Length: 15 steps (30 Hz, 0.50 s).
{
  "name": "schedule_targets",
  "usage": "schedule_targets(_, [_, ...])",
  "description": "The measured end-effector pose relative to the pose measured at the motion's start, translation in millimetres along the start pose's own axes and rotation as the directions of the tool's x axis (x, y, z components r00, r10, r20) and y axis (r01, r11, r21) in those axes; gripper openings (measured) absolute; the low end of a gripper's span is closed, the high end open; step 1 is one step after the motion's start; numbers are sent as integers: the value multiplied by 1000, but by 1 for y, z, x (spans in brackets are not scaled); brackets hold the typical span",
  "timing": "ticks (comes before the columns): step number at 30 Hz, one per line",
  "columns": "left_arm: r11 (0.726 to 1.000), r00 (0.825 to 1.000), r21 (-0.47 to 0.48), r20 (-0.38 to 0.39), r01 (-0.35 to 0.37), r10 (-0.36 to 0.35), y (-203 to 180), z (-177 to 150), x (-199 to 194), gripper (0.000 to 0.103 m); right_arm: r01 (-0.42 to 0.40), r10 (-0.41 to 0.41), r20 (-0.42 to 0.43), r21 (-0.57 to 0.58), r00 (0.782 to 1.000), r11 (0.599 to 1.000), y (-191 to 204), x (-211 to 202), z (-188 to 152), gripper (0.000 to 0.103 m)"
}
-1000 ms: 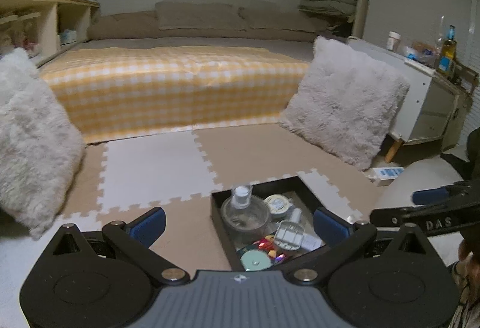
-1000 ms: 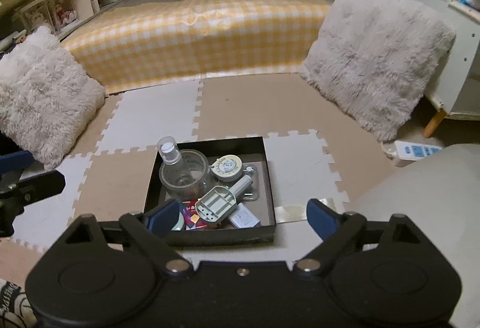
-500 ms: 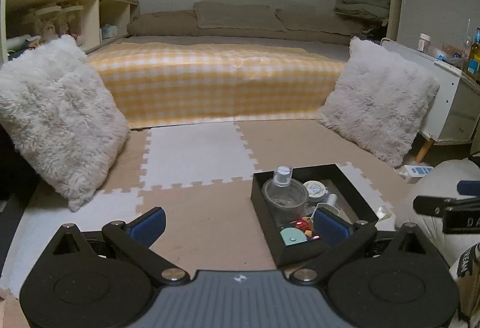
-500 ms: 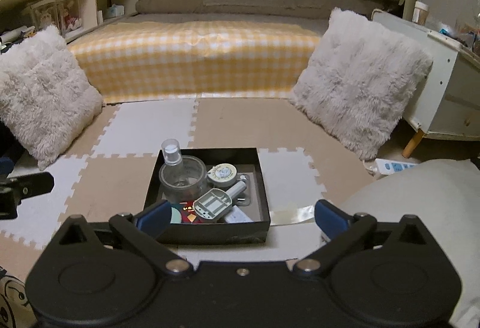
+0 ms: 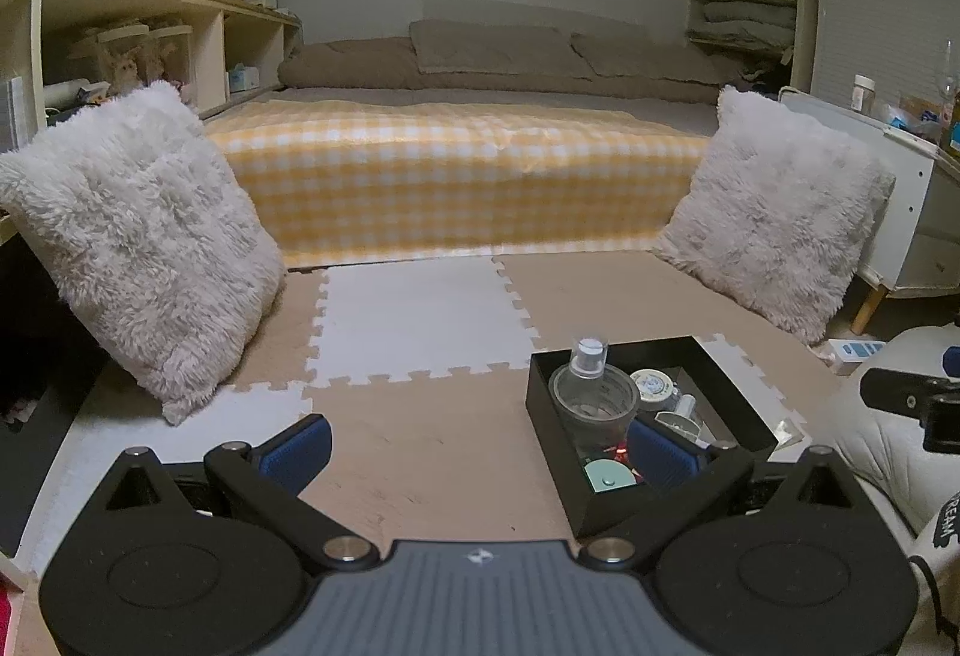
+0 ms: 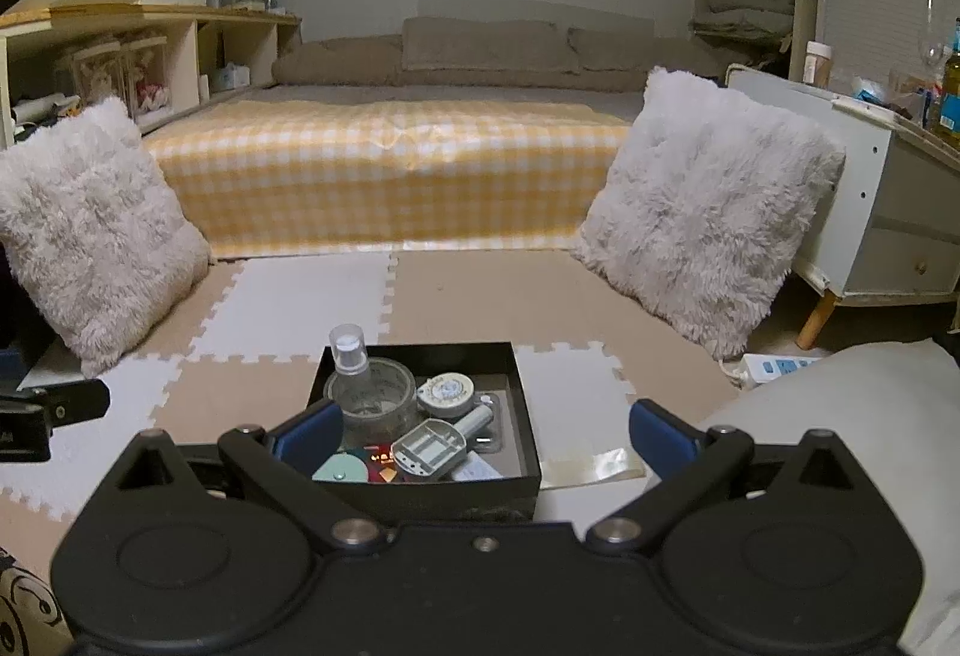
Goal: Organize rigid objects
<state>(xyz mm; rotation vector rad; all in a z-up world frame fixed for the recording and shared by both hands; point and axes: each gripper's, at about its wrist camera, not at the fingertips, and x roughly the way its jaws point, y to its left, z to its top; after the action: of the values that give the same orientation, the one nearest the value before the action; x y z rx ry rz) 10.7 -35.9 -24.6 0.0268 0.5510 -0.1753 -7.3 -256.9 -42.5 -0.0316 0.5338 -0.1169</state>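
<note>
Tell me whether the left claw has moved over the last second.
Yes. The left claw has pulled back and swung left: in its view the black box now sits farther off and to the right, while the left fluffy pillow has moved toward centre.

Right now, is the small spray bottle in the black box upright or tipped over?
Upright. The spray bottle stands cap-up in the black box, at its back-left corner against the clear tape roll.

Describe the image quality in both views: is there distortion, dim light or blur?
Left wrist view: strong fisheye bending at the edges, dark corners, dim warm light; the black box stays sharp. Right wrist view: same curved edges and vignette; the spray bottle is clear, with no visible motion blur.
</note>
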Motion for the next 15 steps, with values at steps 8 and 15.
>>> schedule_targets(8, [1000,1000,8,13,-8,8,-1,-1,-2,103,-10,10,16,-6,1000,1000,1,-3,-1,103])
schedule_targets(15, [1000,1000,12,14,-8,8,-2,-1,-3,103,-11,11,17,-3,1000,1000,1,-3,-1,103])
